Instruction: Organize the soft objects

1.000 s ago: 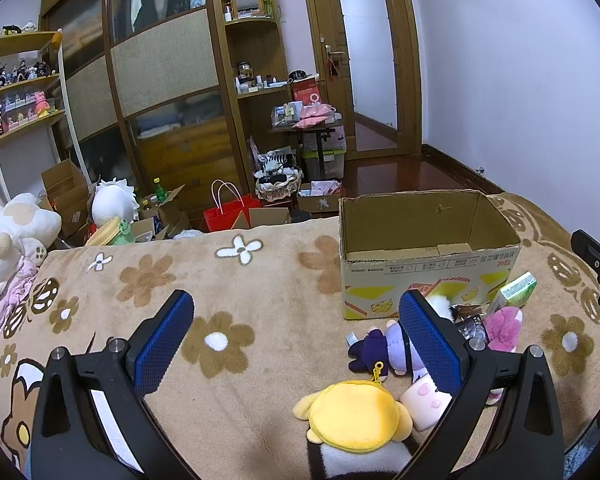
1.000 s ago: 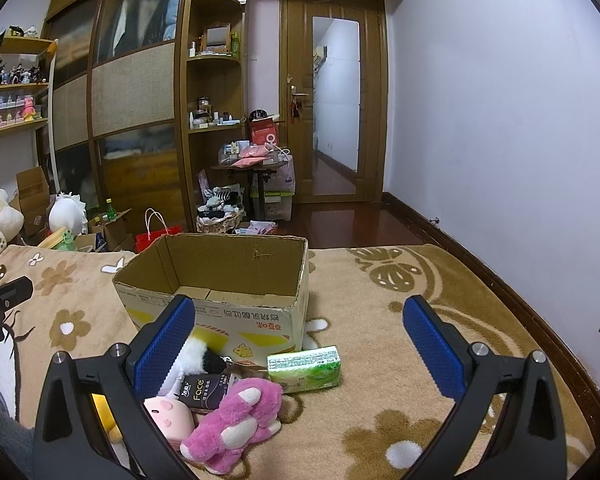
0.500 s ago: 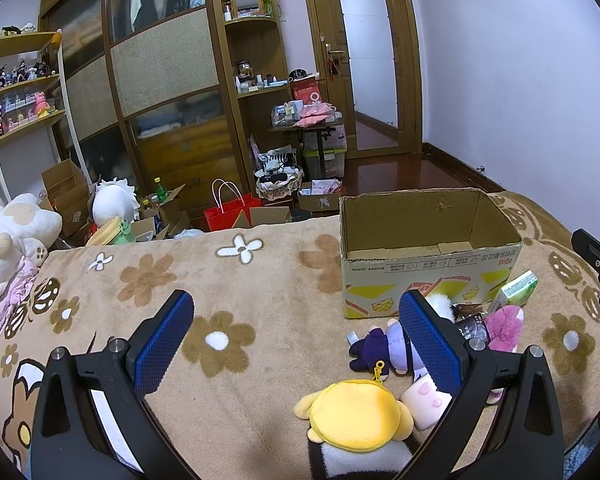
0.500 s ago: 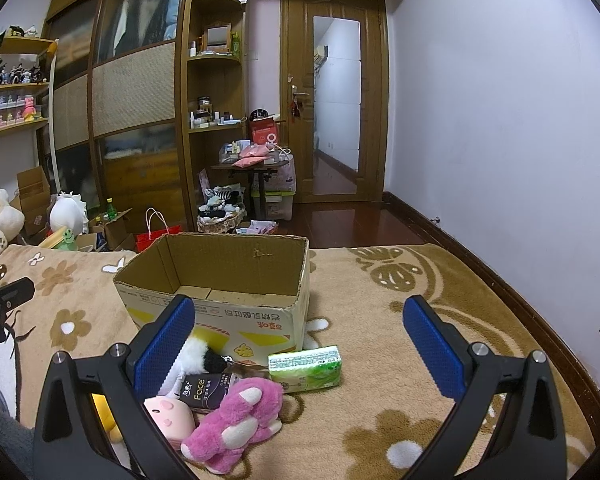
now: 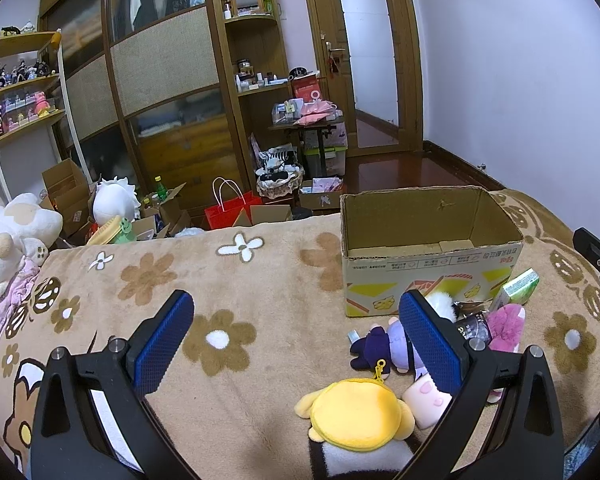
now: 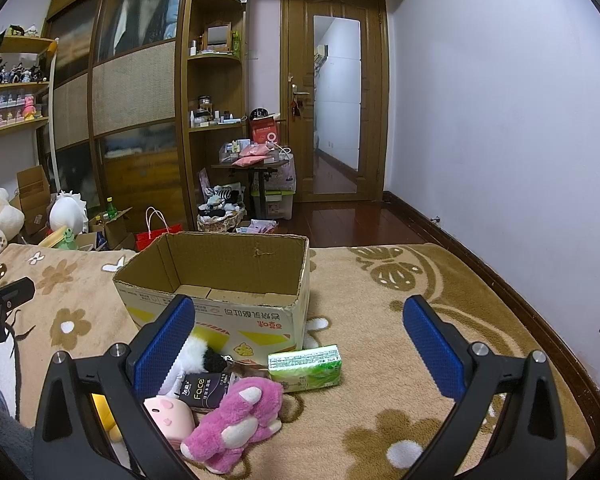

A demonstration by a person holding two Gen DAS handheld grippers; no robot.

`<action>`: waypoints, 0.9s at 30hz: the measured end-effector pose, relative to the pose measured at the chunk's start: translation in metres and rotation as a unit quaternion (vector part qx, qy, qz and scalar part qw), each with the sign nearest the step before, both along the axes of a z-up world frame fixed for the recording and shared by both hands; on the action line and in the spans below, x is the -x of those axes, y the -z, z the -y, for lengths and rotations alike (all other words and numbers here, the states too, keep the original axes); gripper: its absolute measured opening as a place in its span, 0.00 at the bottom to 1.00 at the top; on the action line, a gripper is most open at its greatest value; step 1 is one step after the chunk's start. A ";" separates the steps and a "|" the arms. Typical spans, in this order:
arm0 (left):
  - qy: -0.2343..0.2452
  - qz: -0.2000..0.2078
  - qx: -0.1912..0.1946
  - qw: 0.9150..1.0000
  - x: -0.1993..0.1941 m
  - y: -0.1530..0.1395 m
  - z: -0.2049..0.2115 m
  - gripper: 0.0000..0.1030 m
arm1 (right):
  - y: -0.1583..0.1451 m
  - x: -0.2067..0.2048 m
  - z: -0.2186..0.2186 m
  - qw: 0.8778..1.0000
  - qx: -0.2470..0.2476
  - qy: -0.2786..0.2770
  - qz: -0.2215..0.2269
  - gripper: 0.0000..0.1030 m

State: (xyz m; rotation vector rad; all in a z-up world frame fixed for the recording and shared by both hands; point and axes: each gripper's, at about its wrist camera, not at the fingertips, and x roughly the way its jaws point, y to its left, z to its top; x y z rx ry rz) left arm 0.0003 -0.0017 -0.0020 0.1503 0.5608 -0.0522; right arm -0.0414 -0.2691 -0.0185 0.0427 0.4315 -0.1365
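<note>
Lots you can't really see here. The purple doll (image 5: 384, 350) is half behind the left gripper's (image 5: 296, 344) blue pad, and the pale pink plush (image 5: 424, 400) next to it is tucked under the same finger. A black-and-white toy (image 5: 356, 458) below the yellow pouch (image 5: 354, 414) gets chopped by the bottom edge — no idea what it is. From the right wrist, the white-and-black plush (image 6: 194, 354) hides behind the gripper finger, and a yellow bit (image 6: 100, 404) peeks through the frame. Print on the cardboard box (image 6: 236, 320) is too small to read, shelf figurines (image 6: 12, 70) too — just blobs.
</note>
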 end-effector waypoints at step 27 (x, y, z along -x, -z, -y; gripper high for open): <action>-0.001 -0.004 -0.003 1.000 0.003 0.003 -0.004 0.99 | 0.000 0.000 0.000 1.000 0.000 0.001 0.000 1.00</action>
